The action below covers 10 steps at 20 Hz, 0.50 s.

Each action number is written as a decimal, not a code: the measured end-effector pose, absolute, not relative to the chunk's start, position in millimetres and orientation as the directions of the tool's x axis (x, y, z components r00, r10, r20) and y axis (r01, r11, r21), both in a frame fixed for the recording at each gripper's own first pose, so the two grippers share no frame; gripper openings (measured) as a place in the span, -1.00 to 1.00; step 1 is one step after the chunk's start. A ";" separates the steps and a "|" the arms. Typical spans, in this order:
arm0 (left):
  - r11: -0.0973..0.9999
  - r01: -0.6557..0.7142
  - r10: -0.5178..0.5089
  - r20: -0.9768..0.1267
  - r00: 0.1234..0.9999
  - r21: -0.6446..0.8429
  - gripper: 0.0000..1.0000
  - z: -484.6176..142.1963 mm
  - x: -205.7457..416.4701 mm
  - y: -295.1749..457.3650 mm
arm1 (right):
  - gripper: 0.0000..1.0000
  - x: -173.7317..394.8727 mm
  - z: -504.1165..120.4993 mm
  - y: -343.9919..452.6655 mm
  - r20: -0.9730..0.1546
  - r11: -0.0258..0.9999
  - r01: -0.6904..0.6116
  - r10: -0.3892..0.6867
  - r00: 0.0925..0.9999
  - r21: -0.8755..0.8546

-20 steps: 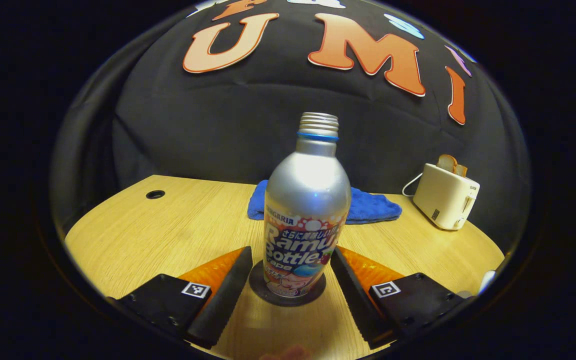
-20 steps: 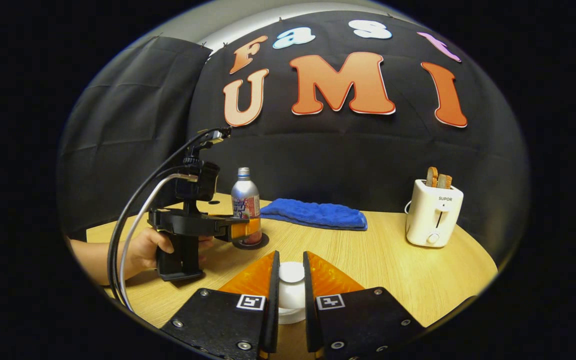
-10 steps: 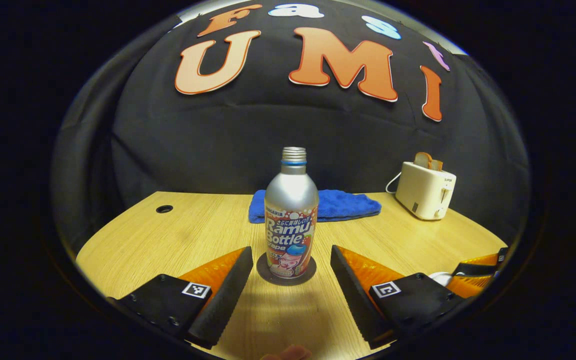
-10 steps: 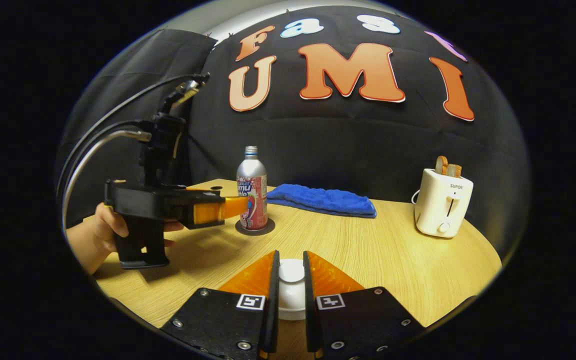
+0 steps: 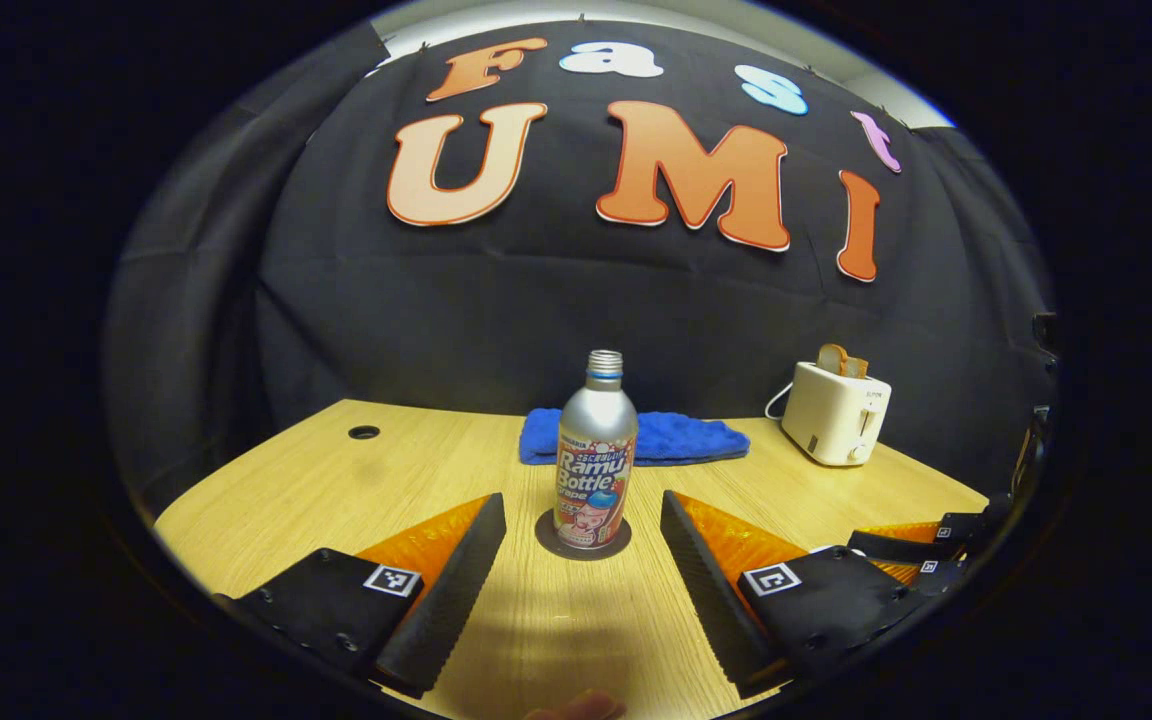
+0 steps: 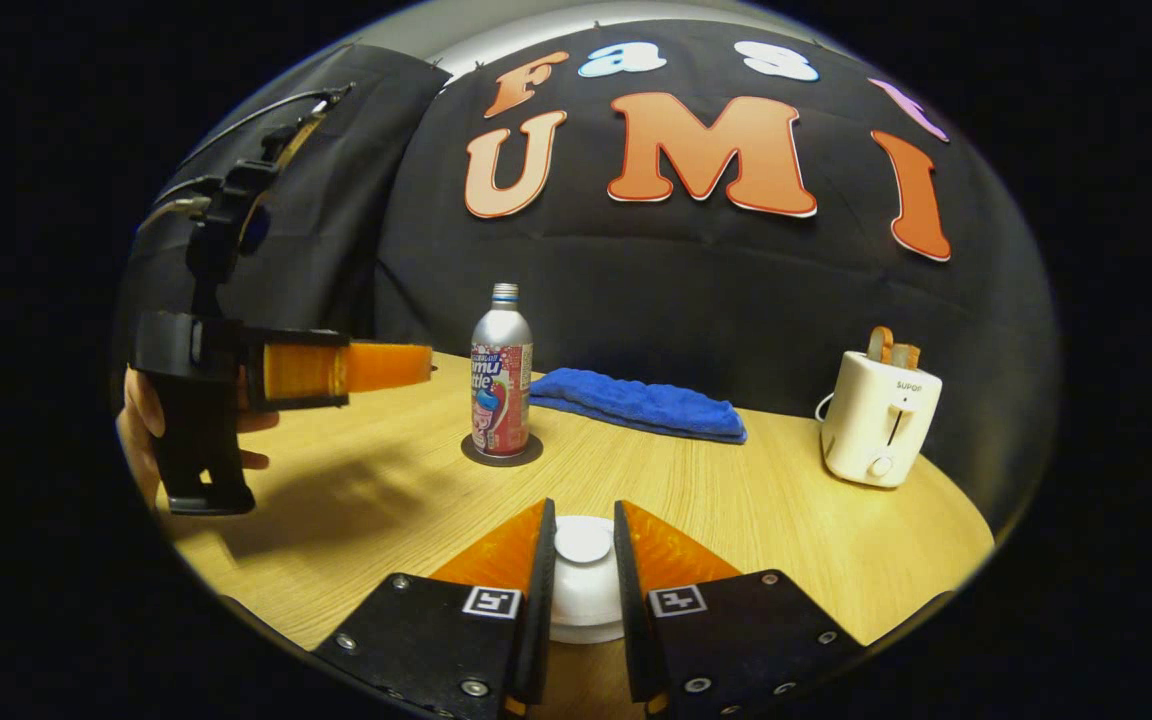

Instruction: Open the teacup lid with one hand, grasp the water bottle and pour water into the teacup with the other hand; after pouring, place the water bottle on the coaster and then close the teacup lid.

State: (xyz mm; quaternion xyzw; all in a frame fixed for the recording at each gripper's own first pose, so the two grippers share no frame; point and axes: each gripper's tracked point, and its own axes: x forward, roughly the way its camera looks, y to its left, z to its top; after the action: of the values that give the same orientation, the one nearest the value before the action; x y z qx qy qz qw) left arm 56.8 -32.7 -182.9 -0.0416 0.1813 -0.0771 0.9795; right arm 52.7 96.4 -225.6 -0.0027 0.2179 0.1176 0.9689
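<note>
1. I have the bottle (image 5: 594, 470) dead ahead in the left gripper view, upright on the dark round coaster (image 5: 582, 545), mouth uncapped. The bottle placement step reads to me as done.

2. My left gripper (image 5: 581, 560) has its fingers spread wide, nothing between them, the bottle well apart and beyond the tips. From the right gripper view I see it held off the surface (image 6: 736, 500) in a hand (image 6: 141, 425), to the left of the bottle and clear of it.

3. My right gripper (image 6: 581, 575) has its fingers drawn in close on either side of the white lid knob (image 6: 583, 540). They look pressed onto it, so I call that a pinch on the lid.

4. The white lid (image 6: 586, 600) spreads out below the knob. I cannot tell whether it is seated on the teacup or held just above it; the fingers hide the rim and the cup body.

5. Whether water is in the cup, I cannot see. Judging by the bottle parked on its coaster, pouring is likely over.

6. What is left, as I judge it: lid fully down on the teacup if it is not already, then release the knob and pull away.

7. Off to the back sit a blue towel (image 6: 636, 403) and a toaster (image 6: 876, 425), both well clear of the work.
</note>
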 end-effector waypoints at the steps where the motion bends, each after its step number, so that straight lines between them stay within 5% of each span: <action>1: 0.987 0.124 -0.152 -0.329 0.932 -0.104 1.00 -175.1 52.3 -29.2 | -0.22 52.9 -226.4 96.4 -0.425 0.972 -0.232 0.228 0.876 0.042; 10: 0.997 0.036 -0.044 -0.135 0.990 -0.062 1.00 -101.0 15.6 0.0 | 0.36 45.6 -178.3 88.0 -0.330 0.977 -0.215 0.205 0.921 0.008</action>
State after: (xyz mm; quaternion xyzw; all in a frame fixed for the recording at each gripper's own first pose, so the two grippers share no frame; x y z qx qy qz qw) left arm 15.6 0.0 -101.0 -0.0298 0.0683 -0.0201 0.9970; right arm 45.6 88.0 -178.3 -0.0139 0.1667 0.1071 0.9801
